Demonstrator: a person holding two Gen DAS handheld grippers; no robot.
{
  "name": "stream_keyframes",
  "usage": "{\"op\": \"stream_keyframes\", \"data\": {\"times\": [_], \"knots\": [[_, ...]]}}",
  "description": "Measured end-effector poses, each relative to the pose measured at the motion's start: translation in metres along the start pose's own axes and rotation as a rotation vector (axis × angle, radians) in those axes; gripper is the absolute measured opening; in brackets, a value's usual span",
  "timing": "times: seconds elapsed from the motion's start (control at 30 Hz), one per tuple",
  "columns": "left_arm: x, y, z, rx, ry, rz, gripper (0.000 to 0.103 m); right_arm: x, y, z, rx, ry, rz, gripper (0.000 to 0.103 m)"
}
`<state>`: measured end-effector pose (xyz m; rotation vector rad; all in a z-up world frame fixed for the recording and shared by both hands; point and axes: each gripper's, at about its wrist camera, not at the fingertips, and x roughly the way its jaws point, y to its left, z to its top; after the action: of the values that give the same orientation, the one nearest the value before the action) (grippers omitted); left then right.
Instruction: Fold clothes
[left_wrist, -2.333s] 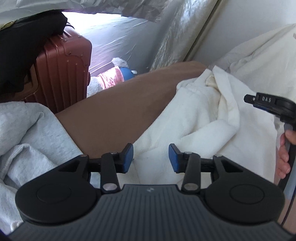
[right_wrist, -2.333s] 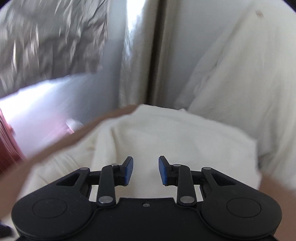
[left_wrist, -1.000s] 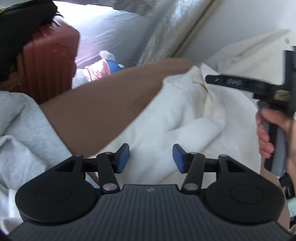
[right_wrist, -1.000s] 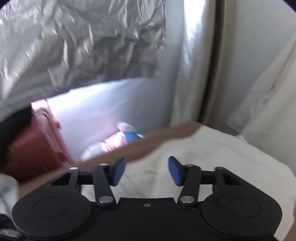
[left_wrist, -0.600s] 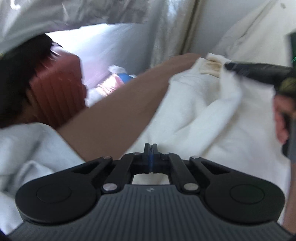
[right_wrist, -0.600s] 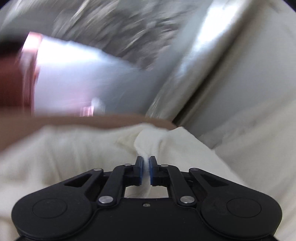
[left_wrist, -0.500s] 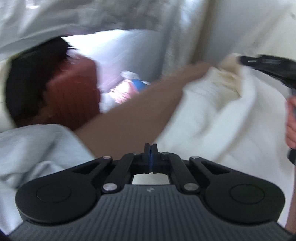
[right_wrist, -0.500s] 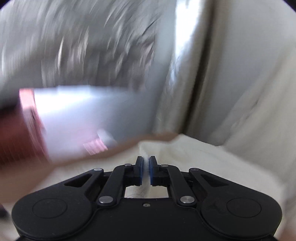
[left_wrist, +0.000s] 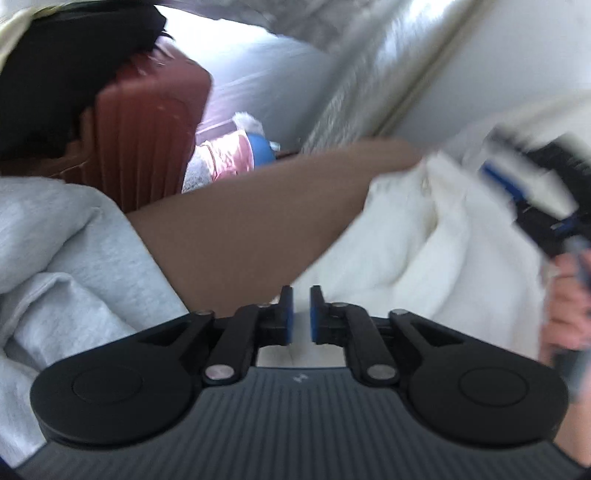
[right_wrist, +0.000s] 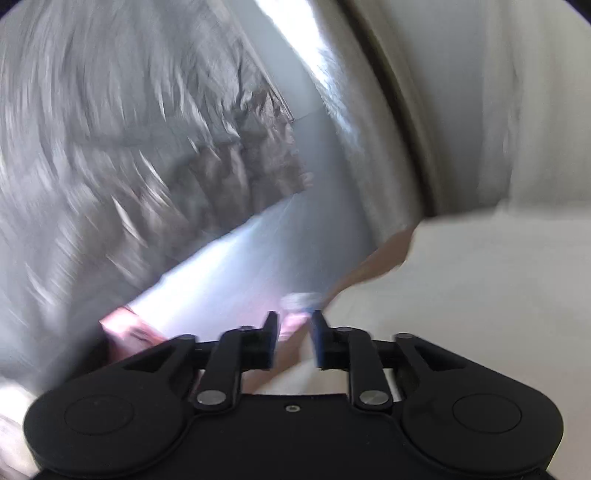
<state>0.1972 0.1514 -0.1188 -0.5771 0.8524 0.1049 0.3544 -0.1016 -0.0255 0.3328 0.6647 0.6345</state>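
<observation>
A cream-white garment (left_wrist: 424, 251) lies crumpled on the brown bed surface (left_wrist: 251, 221), to the right in the left wrist view. My left gripper (left_wrist: 301, 314) sits low at its near left edge, jaws a narrow gap apart, nothing visibly between them. My right gripper (left_wrist: 532, 199) shows blurred at the garment's far right, held by a hand. In the right wrist view the right gripper (right_wrist: 294, 339) is open and empty, above the same cream garment (right_wrist: 461, 295). A grey sweatshirt (left_wrist: 74, 258) lies to the left.
A red-brown suitcase (left_wrist: 147, 122) with a black item (left_wrist: 66, 62) on it stands beyond the bed at left. A pink and blue soft toy (left_wrist: 236, 151) lies on the floor. Silver foil sheeting (right_wrist: 129, 147) and a white wall are behind.
Both grippers were shut half a second ago and have parted: the left slightly, the right wider. The right gripper has swung fast; its view is blurred.
</observation>
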Motion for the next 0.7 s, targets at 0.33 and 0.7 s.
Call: {"op": "stream_keyframes", "data": {"times": [0.33,0.7], "knots": [[-0.005,-0.038,-0.007,0.256,-0.135,0.201,0.003,-0.108,-0.009,-0.058,0.098,-0.036,-0.025,0.045],[-0.021,-0.013,-0.011,0.191,-0.044,0.401,0.004,-0.203,-0.005,-0.130,-0.094,0.003,-0.377,0.046]]}}
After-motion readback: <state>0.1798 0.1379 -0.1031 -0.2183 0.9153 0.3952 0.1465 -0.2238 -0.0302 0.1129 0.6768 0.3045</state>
